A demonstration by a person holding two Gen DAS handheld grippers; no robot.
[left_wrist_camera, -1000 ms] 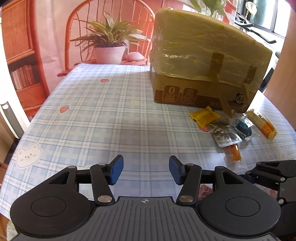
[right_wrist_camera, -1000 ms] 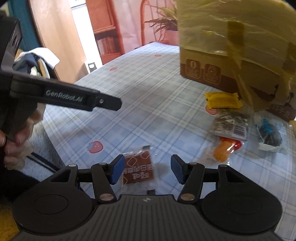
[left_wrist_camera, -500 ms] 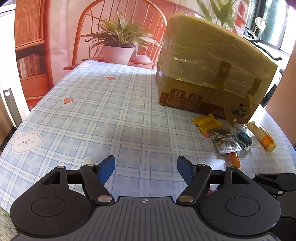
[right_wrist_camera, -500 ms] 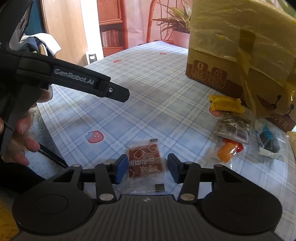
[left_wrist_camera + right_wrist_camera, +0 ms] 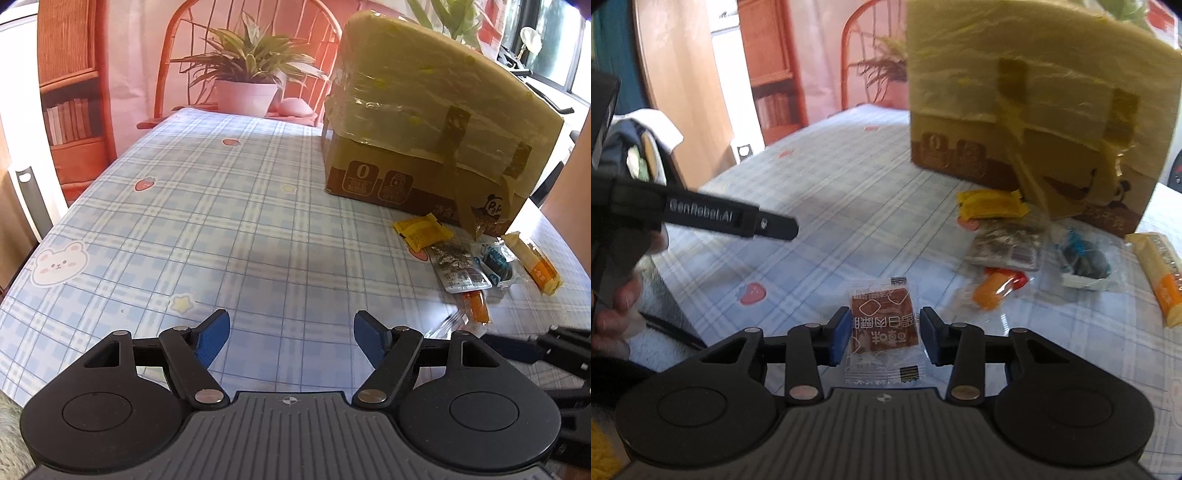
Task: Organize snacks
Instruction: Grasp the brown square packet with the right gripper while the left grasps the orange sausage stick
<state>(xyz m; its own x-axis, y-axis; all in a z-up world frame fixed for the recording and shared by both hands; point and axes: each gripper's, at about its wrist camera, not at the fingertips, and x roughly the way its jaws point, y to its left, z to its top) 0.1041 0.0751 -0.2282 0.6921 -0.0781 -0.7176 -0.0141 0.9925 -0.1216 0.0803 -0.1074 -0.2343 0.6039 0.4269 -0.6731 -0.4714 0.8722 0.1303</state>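
Note:
My right gripper (image 5: 885,332) is shut on a brown square snack packet (image 5: 882,314), its blue pads pressing the clear wrapper from both sides just above the checked tablecloth (image 5: 820,206). Further right lie more snacks: a yellow packet (image 5: 990,205), a silvery packet (image 5: 1004,247), an orange one (image 5: 991,293), a blue-and-dark one (image 5: 1084,260) and a long orange-and-cream stick (image 5: 1161,277). My left gripper (image 5: 291,338) hovers open over bare cloth with nothing between its jaws. One of its fingers (image 5: 768,224) reaches in from the left in the right wrist view.
A large taped cardboard box (image 5: 424,147) with a yellow foam lid stands at the back right, just behind the snacks. A potted plant (image 5: 245,98) and a red chair sit beyond the table's far edge. A hand (image 5: 617,306) holds the left gripper's handle.
The right jaws closed onto the brown packet and the view drew nearer to the box. The left jaws spread wider early on, then stayed as they were.

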